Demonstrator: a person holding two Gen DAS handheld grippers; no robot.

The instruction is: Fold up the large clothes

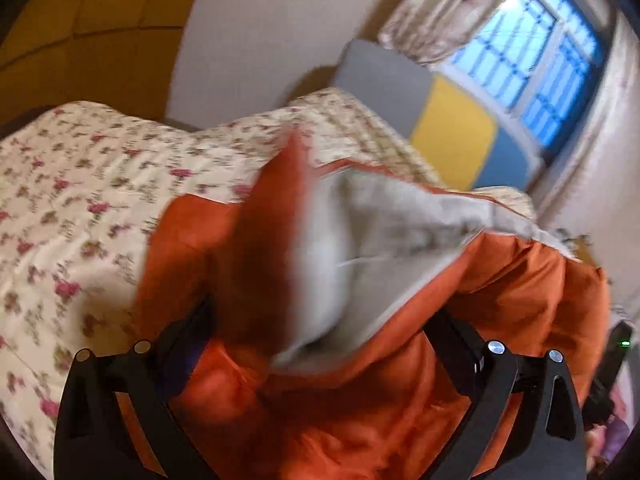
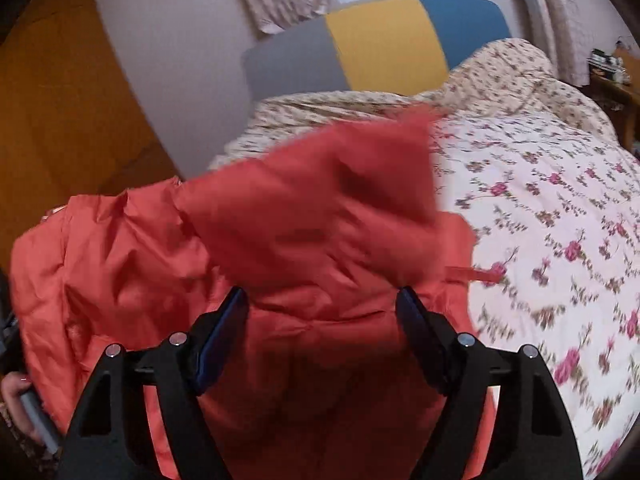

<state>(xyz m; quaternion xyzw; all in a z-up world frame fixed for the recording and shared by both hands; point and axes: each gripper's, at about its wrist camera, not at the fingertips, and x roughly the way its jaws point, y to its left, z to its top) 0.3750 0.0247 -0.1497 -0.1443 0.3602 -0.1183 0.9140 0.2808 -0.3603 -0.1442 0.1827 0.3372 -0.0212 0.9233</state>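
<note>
Orange jacket (image 2: 280, 220) bunched between both grippers' wide-spread jaws, on floral bedspread (image 2: 560, 200).

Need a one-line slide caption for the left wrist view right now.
Left gripper open around a motion-blurred orange jacket, its grey lining exposed, over a floral bedspread.

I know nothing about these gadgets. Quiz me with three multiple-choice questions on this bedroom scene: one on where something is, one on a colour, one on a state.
1. Where does the orange jacket lie?
A. on the floral bedspread
B. on a chair
C. on the floor

2. What colour is the jacket's lining?
A. black
B. pale grey
C. green

3. How is the right gripper?
A. shut tight
B. out of view
C. open

Answers: 1 A, flowered cloth shows beside it; 2 B, the left view shows the grey inside; 3 C, its fingers stand wide apart.
</note>
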